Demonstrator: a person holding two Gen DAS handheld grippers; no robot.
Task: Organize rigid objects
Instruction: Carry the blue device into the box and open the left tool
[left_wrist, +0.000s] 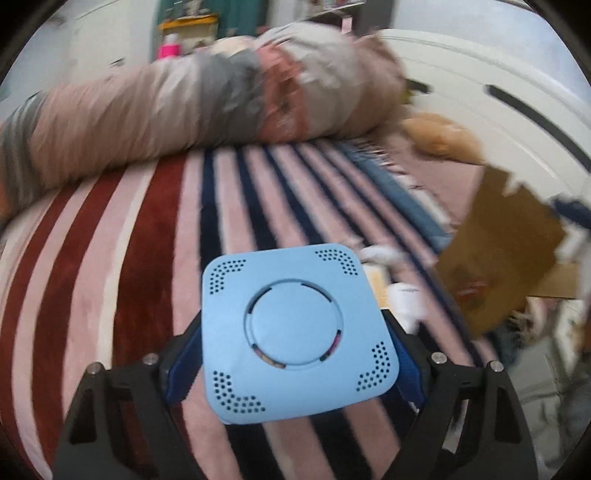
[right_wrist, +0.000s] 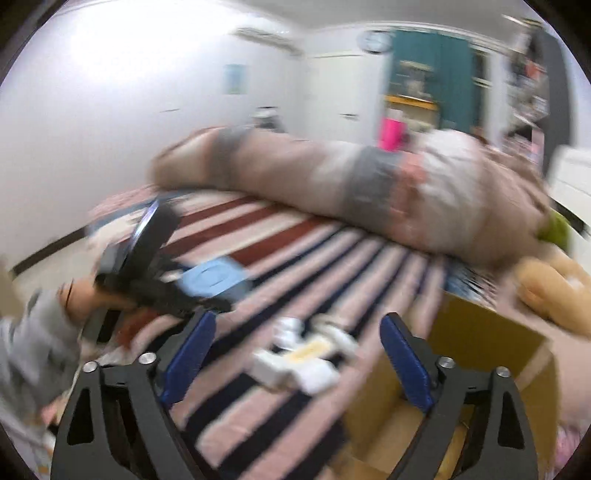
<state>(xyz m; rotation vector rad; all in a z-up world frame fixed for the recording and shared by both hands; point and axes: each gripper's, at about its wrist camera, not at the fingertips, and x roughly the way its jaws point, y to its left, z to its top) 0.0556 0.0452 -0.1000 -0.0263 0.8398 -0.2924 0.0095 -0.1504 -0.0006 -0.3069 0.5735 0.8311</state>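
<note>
One light-blue square box (left_wrist: 299, 328) sits clamped between the blue pads of the left hand-held gripper (left_wrist: 295, 354), held above the striped bed (left_wrist: 147, 240). Right hand-held gripper (right_wrist: 297, 354) gapes wide, holding nothing, over small white items (right_wrist: 299, 358) beside a cardboard box (right_wrist: 480, 332) at the bed's right edge.

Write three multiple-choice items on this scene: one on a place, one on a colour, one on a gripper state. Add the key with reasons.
1. Where is the cardboard box relative to the right gripper?
A. to its right
B. to its left
C. behind the rolled duvet

2. What colour is the square vented device?
A. pink
B. light blue
C. green

3. What is the state of the left gripper?
A. open and empty
B. shut on the device
C. out of view

Key: 1 A, the box fills the lower right of the right wrist view. 2 B, its shell is pale blue. 3 B, both pads press its sides.
</note>
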